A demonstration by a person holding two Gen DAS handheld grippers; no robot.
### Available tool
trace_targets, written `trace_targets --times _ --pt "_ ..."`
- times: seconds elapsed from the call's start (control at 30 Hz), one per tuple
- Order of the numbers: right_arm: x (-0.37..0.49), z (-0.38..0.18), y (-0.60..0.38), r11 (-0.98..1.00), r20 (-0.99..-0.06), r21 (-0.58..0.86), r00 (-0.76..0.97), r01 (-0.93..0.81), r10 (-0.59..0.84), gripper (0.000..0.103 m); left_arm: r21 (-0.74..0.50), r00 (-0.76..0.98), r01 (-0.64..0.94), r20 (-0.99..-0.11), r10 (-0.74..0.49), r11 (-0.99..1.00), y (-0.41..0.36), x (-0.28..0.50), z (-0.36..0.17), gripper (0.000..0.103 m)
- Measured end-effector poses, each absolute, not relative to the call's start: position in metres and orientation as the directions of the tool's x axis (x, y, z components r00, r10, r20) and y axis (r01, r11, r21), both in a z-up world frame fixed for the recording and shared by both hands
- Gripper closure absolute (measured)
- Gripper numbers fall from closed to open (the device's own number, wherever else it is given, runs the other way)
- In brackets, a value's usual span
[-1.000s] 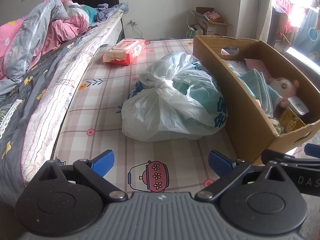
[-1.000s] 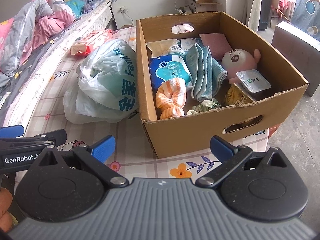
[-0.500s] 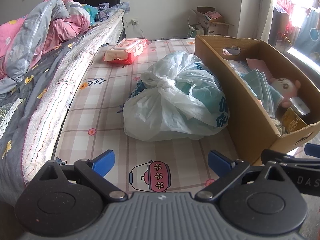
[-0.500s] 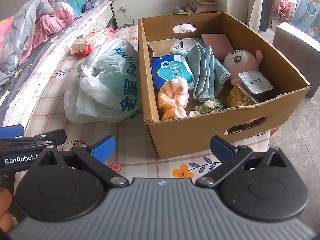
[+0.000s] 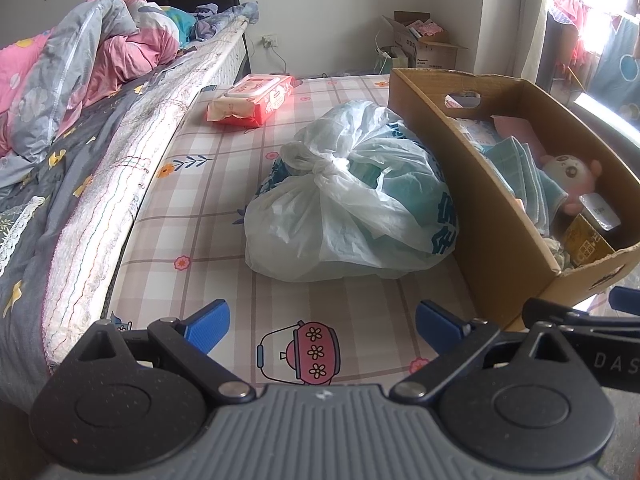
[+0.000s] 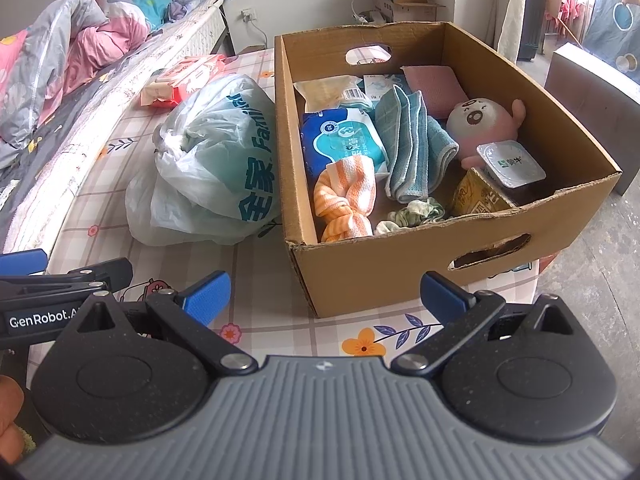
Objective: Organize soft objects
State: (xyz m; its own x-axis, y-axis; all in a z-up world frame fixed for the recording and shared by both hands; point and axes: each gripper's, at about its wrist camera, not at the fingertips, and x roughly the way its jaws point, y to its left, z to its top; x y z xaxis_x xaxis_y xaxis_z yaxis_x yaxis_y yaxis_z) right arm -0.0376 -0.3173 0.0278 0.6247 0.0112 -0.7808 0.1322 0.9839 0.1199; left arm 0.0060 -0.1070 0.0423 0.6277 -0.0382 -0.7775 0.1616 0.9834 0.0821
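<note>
Desk (image 5: 208, 216): covered with checked cloth with flower prints, standing just beside bed (image 5: 60, 160) on the left.
Left tool (image 5: 322, 322): released, blue fingers wide apart, holding nothing, low over near edge of the desk, pointing toward the bag.
Right tool (image 6: 325, 294): released too, fingers spread, nothing between them, in front of near wall of the box.
Plastic bag (image 6: 208, 172): white and teal, knotted on top, full, lying on the desk, touching left wall of the box.
Cardboard box (image 6: 500, 236): open on top, on right part of the desk, near right corner over the desk edge.
Orange striped cloth (image 6: 346, 200): knotted, inside the box at near left corner.
Teal towels (image 6: 416, 148): folded, in middle of the box, leaning on pink plush toy (image 6: 480, 124).
Wipes pack (image 6: 342, 140): blue, behind the orange cloth, at left wall.
Green scrunchie (image 6: 420, 210): at near wall, between orange cloth and yellow packet (image 6: 476, 196).
Sealed cup (image 6: 510, 162): on top of the yellow packet.
Pink cloth (image 6: 434, 84): flat at far side of the box.
Red wipes pack (image 5: 250, 98): on far part of the desk, well apart from the bag.
</note>
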Motion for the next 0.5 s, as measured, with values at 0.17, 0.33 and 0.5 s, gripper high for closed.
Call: trace_targets --times 0.17,0.33,0.5 --pt "-0.0367 0.027 -0.3192 0.984 -0.781 0.121 0.624 0.133 0.011 0.001 0.085 0.627 0.164 -0.778 -0.038 0.983 -0.1097 0.0072 0.0424 0.003" --pt "-0.0366 0.027 -0.3201 0.984 -0.782 0.121 0.624 0.134 0.011 0.001 0.087 0.627 0.164 -0.778 -0.036 0.983 -0.1107 0.0079 0.0428 0.003" --pt "-0.0366 0.027 -0.3215 0.983 -0.782 0.122 0.623 0.134 0.013 0.001 0.085 0.627 0.164 -0.778 -0.037 0.983 -0.1108 0.0079 0.0425 0.003"
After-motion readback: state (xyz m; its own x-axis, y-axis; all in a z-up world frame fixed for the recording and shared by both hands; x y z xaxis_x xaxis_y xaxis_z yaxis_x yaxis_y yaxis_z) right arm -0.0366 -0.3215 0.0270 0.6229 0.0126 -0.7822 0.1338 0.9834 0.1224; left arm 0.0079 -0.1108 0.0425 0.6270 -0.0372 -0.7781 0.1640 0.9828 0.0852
